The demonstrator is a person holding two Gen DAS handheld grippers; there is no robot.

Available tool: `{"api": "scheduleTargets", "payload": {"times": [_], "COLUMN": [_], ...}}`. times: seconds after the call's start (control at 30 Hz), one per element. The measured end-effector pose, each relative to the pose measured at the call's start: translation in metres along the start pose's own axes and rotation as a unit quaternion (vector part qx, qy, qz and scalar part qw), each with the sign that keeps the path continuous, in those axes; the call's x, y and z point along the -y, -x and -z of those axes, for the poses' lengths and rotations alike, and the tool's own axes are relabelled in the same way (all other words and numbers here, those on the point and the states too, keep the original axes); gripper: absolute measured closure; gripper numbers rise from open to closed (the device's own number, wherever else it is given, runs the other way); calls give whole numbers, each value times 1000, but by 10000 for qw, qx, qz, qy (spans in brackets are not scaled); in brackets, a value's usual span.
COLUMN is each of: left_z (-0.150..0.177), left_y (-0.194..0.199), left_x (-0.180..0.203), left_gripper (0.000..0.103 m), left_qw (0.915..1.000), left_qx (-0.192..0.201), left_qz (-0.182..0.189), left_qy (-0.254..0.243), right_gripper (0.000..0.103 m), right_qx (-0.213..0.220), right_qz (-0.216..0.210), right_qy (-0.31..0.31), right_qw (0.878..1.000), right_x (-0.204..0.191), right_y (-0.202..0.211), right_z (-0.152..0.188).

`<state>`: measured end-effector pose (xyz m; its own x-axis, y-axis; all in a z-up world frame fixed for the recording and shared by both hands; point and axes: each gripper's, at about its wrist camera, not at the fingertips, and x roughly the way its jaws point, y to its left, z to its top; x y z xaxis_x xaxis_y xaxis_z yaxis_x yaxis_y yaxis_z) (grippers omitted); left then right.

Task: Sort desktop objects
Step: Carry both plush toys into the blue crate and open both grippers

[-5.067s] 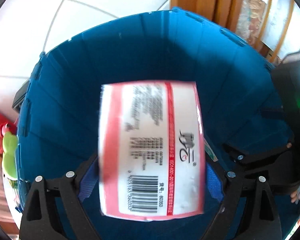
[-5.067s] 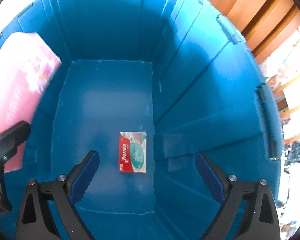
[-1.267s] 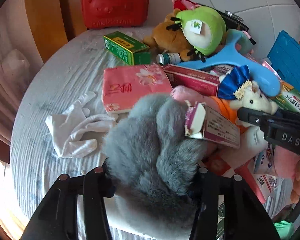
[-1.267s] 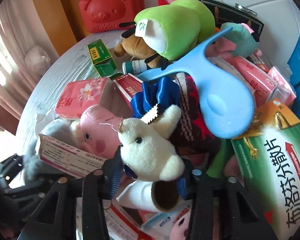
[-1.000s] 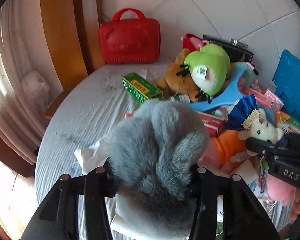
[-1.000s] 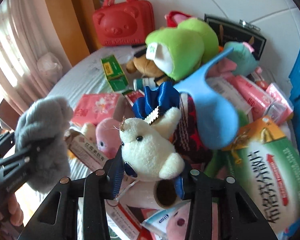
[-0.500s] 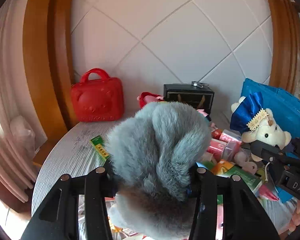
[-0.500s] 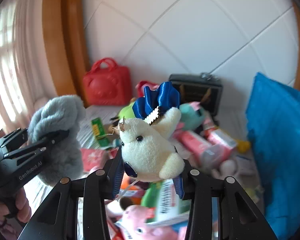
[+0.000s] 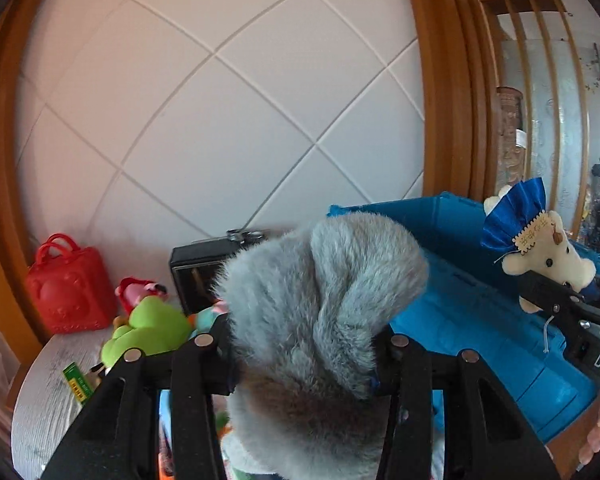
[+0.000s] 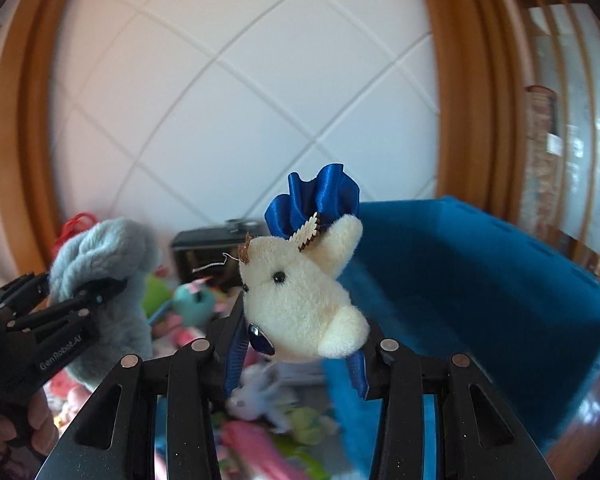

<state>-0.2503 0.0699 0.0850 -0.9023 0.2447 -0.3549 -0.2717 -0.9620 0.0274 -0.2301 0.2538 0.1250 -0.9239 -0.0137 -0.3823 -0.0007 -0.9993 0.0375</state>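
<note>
My left gripper (image 9: 304,344) is shut on a grey furry plush (image 9: 320,280) and holds it in the air; it also shows at the left of the right wrist view (image 10: 100,264). My right gripper (image 10: 296,344) is shut on a cream plush toy with a blue bow (image 10: 300,288), also lifted; it shows at the right of the left wrist view (image 9: 540,252). A blue bin (image 9: 480,320) stands to the right, behind both toys, and shows in the right wrist view (image 10: 480,280).
A pile of toys and boxes lies on the round table (image 9: 40,400) below: a green plush (image 9: 148,328), a red bear case (image 9: 68,284), a black box (image 9: 200,268), a green carton (image 9: 76,384). A tiled wall (image 9: 220,100) and wooden frame stand behind.
Both grippers have risen from the pile with their toys and swung right towards the blue bin. The table has dropped low in both views.
</note>
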Motion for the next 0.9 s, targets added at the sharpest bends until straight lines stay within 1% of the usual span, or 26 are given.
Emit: {"api": "scheduleTargets", "payload": {"times": [0.1,0.2,0.3,0.37,0.43,0.47,0.5,0.6,0.63,0.7,0.8,0.87,0.9], "left_z": [-24,-39,-48,-55,-56,-58,-58,-57,-60,-61,-62,-63,-62], "left_y": [-20,-36,-53,-62,-70,-74,-77,-88,-90,-85,-85,-88,-89], "left_x": [53,106,154,183,207,220,230,250,257,260,268,269,269], "left_gripper": [61,61,62,63,67,75,79,79,79,79,79,79,77], "left_qw": [9993,9976,9951,9934,9918,9908,9897,9865,9861,9868,9864,9852,9837], "left_qx": [66,129,23,-45,-116,-165,-241,-504,-516,-406,-406,-538,-646], "left_qz": [364,637,940,1072,1169,1224,1281,1401,1379,1321,1282,1388,1464], "left_qy": [-100,-240,-312,-409,-510,-551,-594,-682,-767,-849,-940,-850,-825], "right_gripper": [62,62,62,62,62,62,62,62,62,62,62,62,62], "right_qx": [70,73,-29,-95,-130,-155,-189,-344,-396,-486,-636,-679,-702], "right_qz": [419,789,1129,1330,1506,1553,1586,1694,1714,1753,1799,1799,1790], "right_qy": [-149,-284,-421,-502,-571,-620,-651,-681,-687,-709,-735,-711,-680], "right_qw": [9990,9965,9927,9898,9869,9858,9850,9826,9820,9808,9789,9788,9790], "right_x": [47,94,138,161,184,194,201,214,219,227,232,237,236], "right_y": [6,7,3,-2,3,4,4,2,2,-3,-11,-16,-17], "right_z": [-5,-8,-7,-7,-4,-2,0,4,7,12,13,11,13]}}
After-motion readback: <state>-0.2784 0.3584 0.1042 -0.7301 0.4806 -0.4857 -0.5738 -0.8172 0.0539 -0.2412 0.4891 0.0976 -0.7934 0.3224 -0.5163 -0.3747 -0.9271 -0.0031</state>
